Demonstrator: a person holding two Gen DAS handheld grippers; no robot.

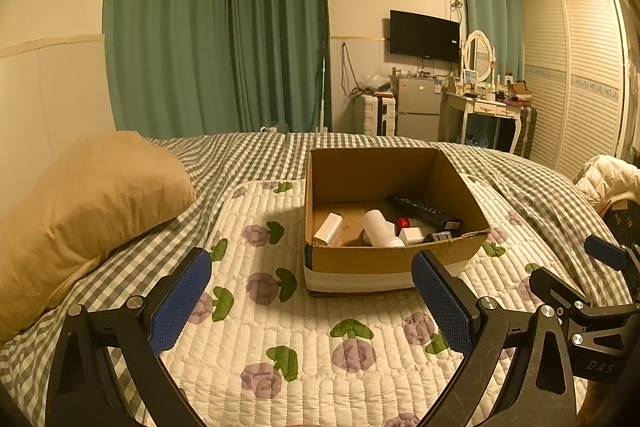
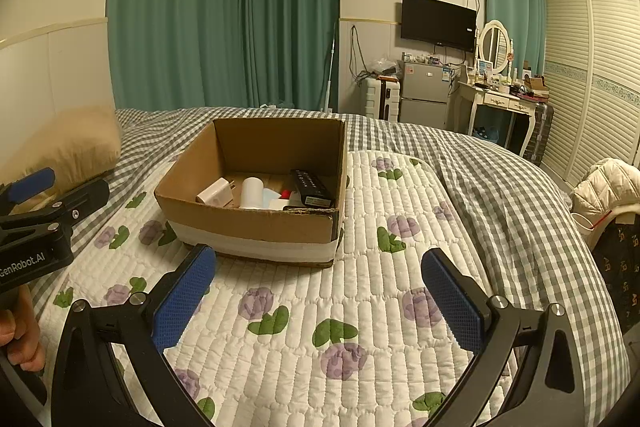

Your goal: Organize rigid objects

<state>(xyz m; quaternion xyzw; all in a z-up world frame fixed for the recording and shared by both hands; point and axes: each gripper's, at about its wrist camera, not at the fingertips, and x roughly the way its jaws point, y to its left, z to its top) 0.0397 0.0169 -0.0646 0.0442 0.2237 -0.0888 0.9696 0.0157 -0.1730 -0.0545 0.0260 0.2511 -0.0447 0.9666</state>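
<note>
An open cardboard box (image 1: 456,187) (image 2: 192,167) sits on a floral quilted mat on the bed. Inside lie a white charger plug (image 1: 328,229) (image 2: 216,193), a white cylinder bottle (image 1: 378,227) (image 2: 252,191), a black remote (image 1: 420,209) (image 2: 314,187), a small red item (image 1: 402,223) (image 2: 285,193) and a small white block (image 1: 412,235). My left gripper (image 1: 312,303) is open and empty, held in front of the box. My right gripper (image 2: 320,303) is open and empty, also short of the box. The left gripper also shows at the left edge of the right wrist view (image 2: 28,199).
A tan pillow (image 1: 88,211) lies left of the mat (image 1: 320,347). The checked bedspread (image 1: 248,151) covers the bed. A puffy jacket (image 2: 604,187) hangs at the right. A fridge, dressing table, wardrobe and green curtains stand beyond the bed.
</note>
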